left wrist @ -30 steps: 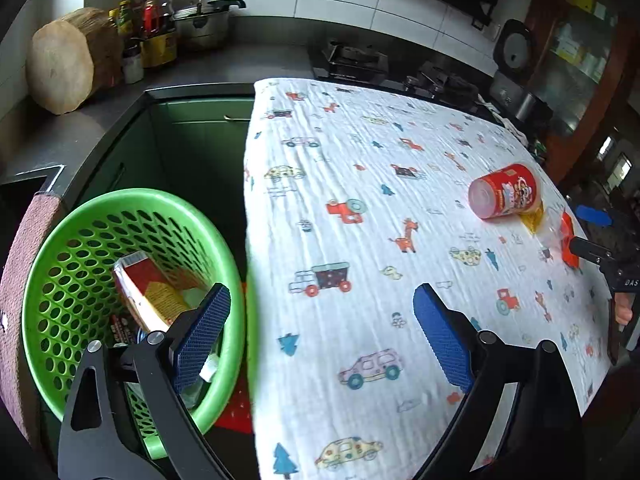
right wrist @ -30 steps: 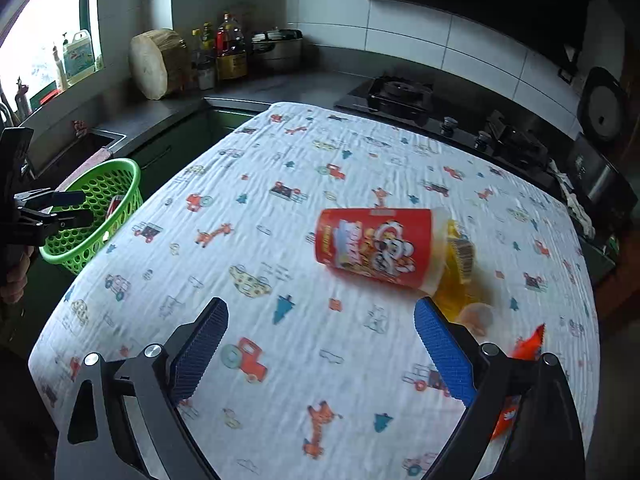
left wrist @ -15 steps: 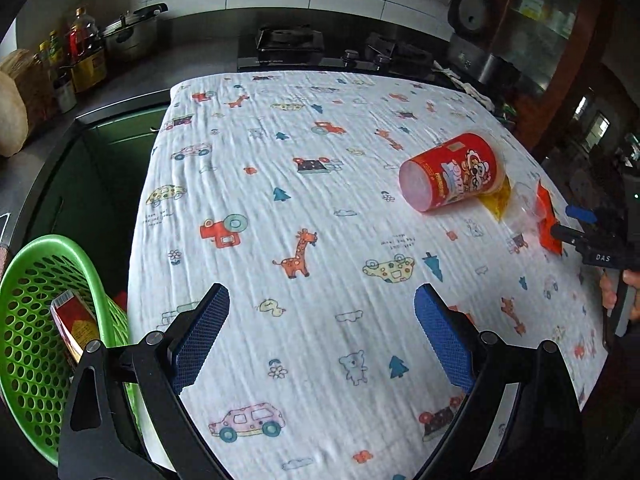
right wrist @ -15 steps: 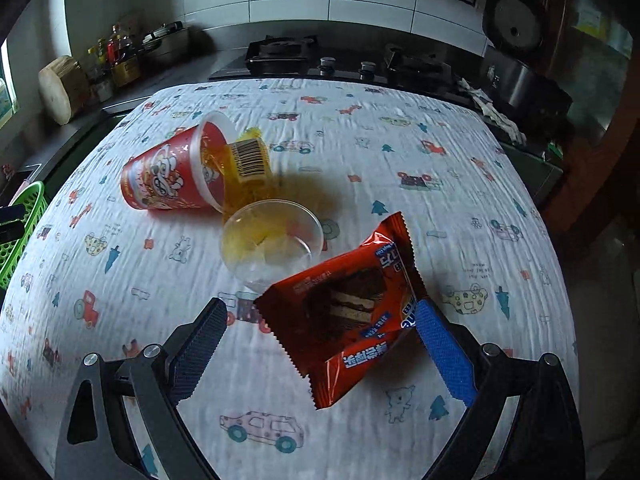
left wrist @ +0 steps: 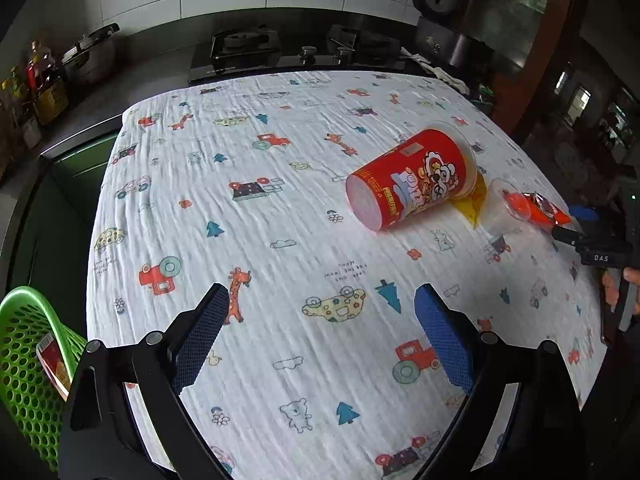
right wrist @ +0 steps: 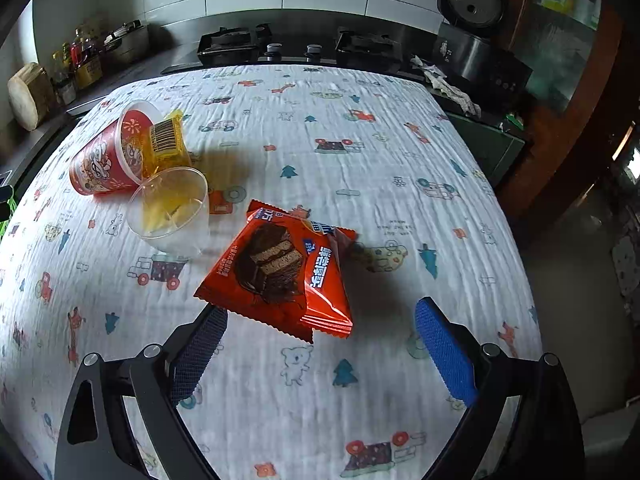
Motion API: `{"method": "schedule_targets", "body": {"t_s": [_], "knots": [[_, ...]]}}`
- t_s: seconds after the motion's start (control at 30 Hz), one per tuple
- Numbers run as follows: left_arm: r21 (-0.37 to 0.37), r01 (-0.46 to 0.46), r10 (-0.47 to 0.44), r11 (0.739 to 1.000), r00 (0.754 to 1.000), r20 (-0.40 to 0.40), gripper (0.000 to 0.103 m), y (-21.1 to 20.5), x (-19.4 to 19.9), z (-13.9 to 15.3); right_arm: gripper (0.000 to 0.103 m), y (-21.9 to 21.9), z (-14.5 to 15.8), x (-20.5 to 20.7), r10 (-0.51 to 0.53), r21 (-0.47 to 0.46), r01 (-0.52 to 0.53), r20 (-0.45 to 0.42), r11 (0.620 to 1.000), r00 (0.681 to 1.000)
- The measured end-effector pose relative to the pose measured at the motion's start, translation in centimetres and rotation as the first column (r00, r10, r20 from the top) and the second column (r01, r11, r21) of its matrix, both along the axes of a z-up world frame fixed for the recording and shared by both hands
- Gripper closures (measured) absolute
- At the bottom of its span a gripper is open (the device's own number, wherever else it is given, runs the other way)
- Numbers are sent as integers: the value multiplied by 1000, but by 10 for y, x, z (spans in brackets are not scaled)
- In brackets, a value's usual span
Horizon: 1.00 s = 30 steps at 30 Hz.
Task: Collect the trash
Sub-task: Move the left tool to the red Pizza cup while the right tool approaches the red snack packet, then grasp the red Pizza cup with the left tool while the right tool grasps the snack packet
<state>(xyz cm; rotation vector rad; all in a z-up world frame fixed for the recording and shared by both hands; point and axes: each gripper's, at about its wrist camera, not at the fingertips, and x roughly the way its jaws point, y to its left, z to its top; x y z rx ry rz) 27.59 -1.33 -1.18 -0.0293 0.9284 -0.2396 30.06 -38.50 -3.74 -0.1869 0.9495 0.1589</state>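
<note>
R gripper (right wrist: 320, 356) moved closer over orange wrapper (right wrist: 280, 276), jaws wide.

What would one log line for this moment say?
left gripper: open, empty | right gripper: open, over wrapper | cup, clear cup: on cloth | basket: left

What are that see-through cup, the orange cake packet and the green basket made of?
The clear cup looks like thin glossy plastic; the cloth shows through it. The snack wrapper seems shiny plastic film, with crimped zigzag ends. The green basket looks like moulded plastic, perforated with round holes.
</note>
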Motion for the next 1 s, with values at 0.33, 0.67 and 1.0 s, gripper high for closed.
{"method": "schedule_targets", "body": {"t_s": [0.33, 0.67, 1.0], "knots": [[50, 75, -77, 996, 997, 29, 10, -28, 19, 9, 11, 6, 25, -15, 69, 58, -68, -12, 996, 998], [107, 192, -197, 976, 979, 42, 10, -55, 42, 11, 11, 14, -6, 34, 32, 60, -26, -92, 998, 995], [203, 337, -350, 919, 937, 26, 10, -98, 84, 0, 16, 15, -29, 60, 32, 38, -27, -152, 999, 988]]}}
